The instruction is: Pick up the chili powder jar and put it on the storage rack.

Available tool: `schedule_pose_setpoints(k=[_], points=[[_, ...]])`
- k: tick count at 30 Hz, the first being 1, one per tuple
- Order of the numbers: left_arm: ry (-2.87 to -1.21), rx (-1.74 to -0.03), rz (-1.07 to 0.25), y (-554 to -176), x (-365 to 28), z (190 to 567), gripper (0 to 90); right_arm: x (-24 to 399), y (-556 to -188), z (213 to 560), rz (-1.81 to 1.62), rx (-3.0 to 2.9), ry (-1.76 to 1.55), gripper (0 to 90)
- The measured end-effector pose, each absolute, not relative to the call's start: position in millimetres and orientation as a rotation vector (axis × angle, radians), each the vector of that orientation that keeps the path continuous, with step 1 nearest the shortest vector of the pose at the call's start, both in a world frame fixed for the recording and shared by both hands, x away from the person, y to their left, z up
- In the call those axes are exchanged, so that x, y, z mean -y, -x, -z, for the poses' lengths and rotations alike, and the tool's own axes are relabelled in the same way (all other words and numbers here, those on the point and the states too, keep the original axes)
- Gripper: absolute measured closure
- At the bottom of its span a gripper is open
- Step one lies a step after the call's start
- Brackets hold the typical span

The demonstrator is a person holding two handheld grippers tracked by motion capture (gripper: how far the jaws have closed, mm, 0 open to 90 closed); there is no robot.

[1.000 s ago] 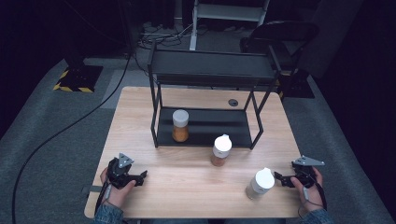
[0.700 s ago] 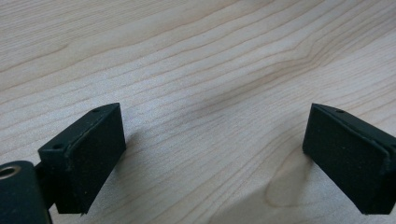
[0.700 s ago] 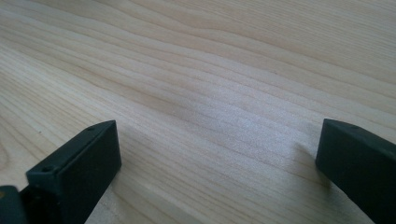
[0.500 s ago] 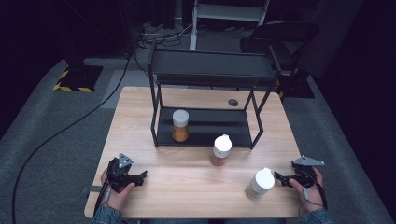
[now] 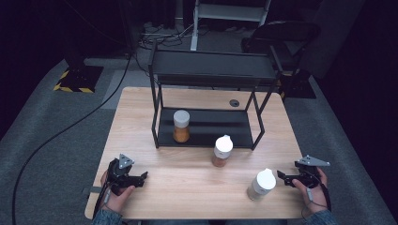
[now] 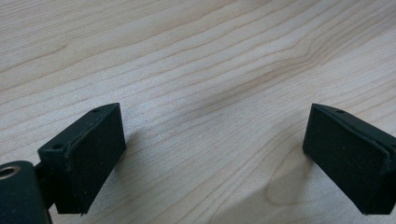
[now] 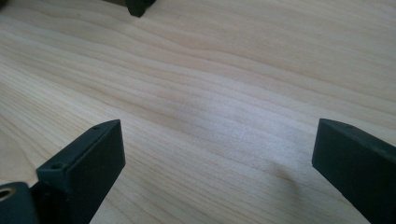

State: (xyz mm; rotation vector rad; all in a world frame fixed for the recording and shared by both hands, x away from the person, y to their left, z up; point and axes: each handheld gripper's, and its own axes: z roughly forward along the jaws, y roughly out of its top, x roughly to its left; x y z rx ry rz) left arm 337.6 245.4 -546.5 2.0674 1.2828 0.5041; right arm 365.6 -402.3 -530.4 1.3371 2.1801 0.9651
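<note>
White-lidded jar (image 5: 261,184): clear body, pale contents, white screw lid, standing upright on the counter (image 5: 187,187) near its front right corner.

Right tool (image 5: 283,176) sits just to the jar's right, tips aimed at it, close but not touching. In the right gripper view (image 7: 215,158) both pads stand wide with bare wood between them, nothing gripped. Jaws have just been closing a little, with nothing between them.

Left tool (image 5: 141,177) is at the front left of the counter, resting low on the wood, well apart from the jar. The left gripper view (image 6: 215,154) shows the pads spread wide over plain woodgrain, holding nothing.

Versus a second ago: jar in the same spot, same upright pose. Both hands sit where they were; no visible shift in the high view. The other two jars unchanged.

Outward from the tools: a second jar (image 5: 222,150) with white lid and orange-brown contents stands just in front of the rack's lower shelf, behind and left of the task jar, well apart from it. A third jar (image 5: 181,125), grey-white lid and orange contents, stands on the lower shelf of the black two-tier rack (image 5: 211,70), left half. A small dark round fitting (image 5: 234,102) sits in the counter behind the rack. The jar lies far nearer the right tool than the left.
</note>
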Motion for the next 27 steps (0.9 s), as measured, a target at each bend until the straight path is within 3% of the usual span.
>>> schedule_pose_setpoints(k=[27], points=[[-2.069, -1.281, -0.504, -337.6, -245.5, 546.5, 5.5, 395.7, -359.0, 467.4, -1.005, -2.113, -1.275, 2.7]])
